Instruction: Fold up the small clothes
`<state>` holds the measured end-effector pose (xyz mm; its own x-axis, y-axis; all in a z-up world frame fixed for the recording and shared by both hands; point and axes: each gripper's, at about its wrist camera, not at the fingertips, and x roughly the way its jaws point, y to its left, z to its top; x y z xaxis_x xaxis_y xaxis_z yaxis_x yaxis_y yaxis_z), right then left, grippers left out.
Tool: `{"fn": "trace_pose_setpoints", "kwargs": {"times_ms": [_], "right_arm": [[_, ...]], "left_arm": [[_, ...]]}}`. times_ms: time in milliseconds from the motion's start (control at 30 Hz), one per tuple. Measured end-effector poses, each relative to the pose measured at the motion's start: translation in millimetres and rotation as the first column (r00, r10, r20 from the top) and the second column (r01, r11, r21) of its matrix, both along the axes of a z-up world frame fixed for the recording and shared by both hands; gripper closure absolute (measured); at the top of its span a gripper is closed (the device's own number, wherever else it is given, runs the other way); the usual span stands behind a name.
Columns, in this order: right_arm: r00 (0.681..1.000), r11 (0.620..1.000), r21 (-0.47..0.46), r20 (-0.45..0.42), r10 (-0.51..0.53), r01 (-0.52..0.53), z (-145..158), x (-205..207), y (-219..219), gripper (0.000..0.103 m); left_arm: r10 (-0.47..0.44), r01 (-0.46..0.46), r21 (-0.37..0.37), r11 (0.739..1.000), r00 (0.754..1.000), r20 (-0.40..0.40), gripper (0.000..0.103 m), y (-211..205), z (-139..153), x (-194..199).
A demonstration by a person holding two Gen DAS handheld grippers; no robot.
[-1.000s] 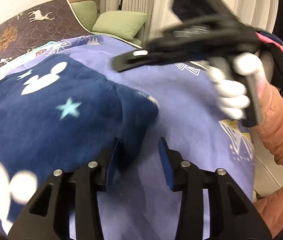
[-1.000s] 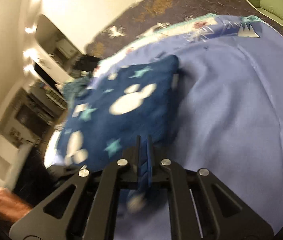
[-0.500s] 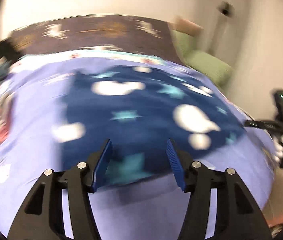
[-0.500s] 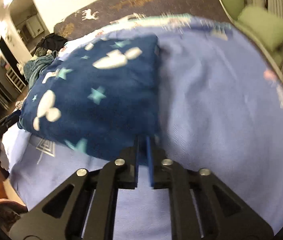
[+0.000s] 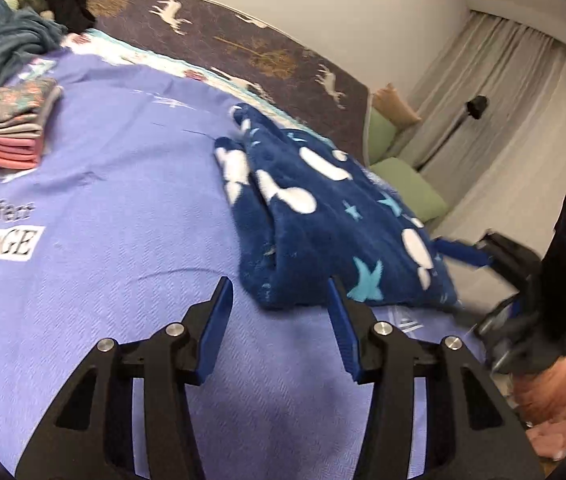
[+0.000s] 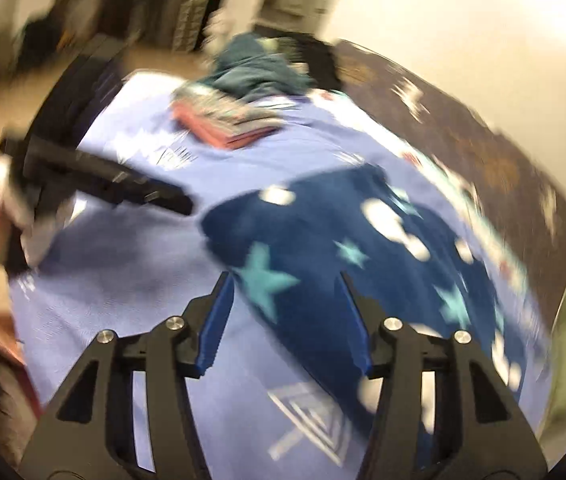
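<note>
A dark blue fleece garment with white shapes and turquoise stars lies folded on the purple bedsheet. My left gripper hovers at its near corner. Its jaws are closing, the corner sits between the tips, and the pads do not press on it. My right gripper is over the garment in a blurred view, jaws opening, with cloth below the gap and nothing gripped. The right gripper's blue fingers show at the garment's far right edge. The left gripper shows as a black bar at the left.
A stack of folded clothes sits at the sheet's left, with a heap of loose teal and black clothes behind it. A dark deer-patterned cover lies beyond. Green cushions and curtains are at the right, an orange sleeve at the lower right.
The right gripper, shut at the garment's edge before, now stands apart over it. Both grippers swung sideways and rolled. The left one now faces the garment's near corner.
</note>
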<state>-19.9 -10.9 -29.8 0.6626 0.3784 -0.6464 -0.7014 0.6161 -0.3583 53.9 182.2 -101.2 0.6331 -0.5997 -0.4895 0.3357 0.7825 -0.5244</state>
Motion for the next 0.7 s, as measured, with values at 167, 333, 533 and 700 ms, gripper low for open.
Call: {"fn": "trace_pose_setpoints", "kwargs": {"times_ms": [167, 333, 533, 700], "right_arm": [[1.0, 0.999, -0.049, -0.013, 0.007, -0.008, -18, 9, 29, 0.05], [0.99, 0.993, -0.008, -0.069, -0.121, 0.12, -11, 29, 9, 0.046], [0.979, 0.985, -0.021, -0.103, -0.174, 0.172, -21, 37, -3, 0.041], [0.994, 0.991, -0.08, -0.033, -0.109, 0.106, -32, 33, 25, 0.032]], "left_arm": [[-0.157, 0.156, -0.037, 0.987, 0.988, -0.009, 0.067, -18, 2, 39], [-0.235, 0.226, -0.094, 0.969, 0.968, -0.092, 0.094, -19, -14, 57], [-0.214, 0.21, -0.049, 0.977, 0.97, -0.116, 0.096, -9, -28, 34], [-0.207, 0.2, -0.086, 0.976, 0.974, -0.094, 0.095, -4, -23, 35]]}}
